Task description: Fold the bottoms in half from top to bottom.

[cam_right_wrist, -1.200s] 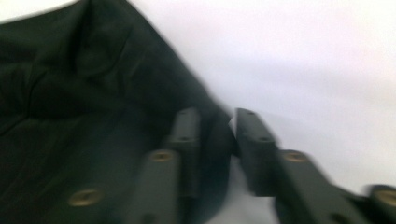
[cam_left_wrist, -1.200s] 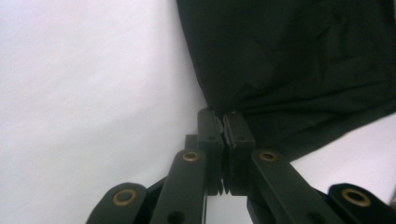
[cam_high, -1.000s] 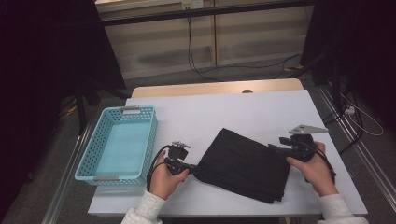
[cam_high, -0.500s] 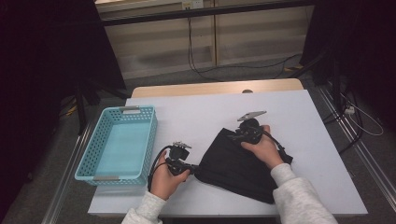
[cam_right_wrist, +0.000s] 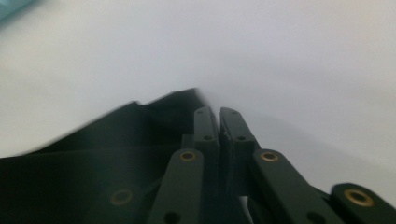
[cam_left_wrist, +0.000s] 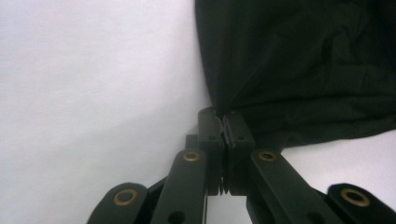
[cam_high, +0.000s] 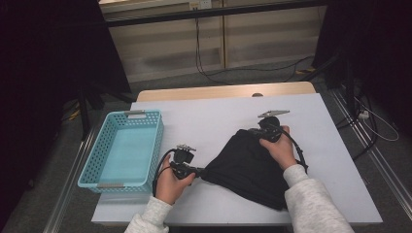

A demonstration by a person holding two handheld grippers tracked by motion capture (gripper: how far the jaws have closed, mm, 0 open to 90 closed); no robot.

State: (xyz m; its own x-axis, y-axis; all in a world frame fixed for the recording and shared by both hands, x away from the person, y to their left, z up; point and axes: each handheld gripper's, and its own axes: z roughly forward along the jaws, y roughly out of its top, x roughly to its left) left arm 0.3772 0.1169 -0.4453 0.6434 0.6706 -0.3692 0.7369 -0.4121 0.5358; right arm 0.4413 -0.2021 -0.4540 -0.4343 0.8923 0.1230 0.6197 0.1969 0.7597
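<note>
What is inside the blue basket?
The blue basket holds nothing on its visible floor. Its near wall hides a thin strip of that floor, so that strip cannot be checked.

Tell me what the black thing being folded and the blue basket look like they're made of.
Black garment: soft woven cloth, matte; it gathers into creases where the left gripper pinches it and drapes flat on the table. Basket: likely moulded plastic, light blue, slightly glossy; rigid walls with a regular perforated lattice.

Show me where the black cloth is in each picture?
High view: the black cloth lies on the white table, right of the blue basket.
Left gripper view: cloth upper right, above the jaws.
Right gripper view: cloth lower left.
Shared landmark: the white table.
</note>
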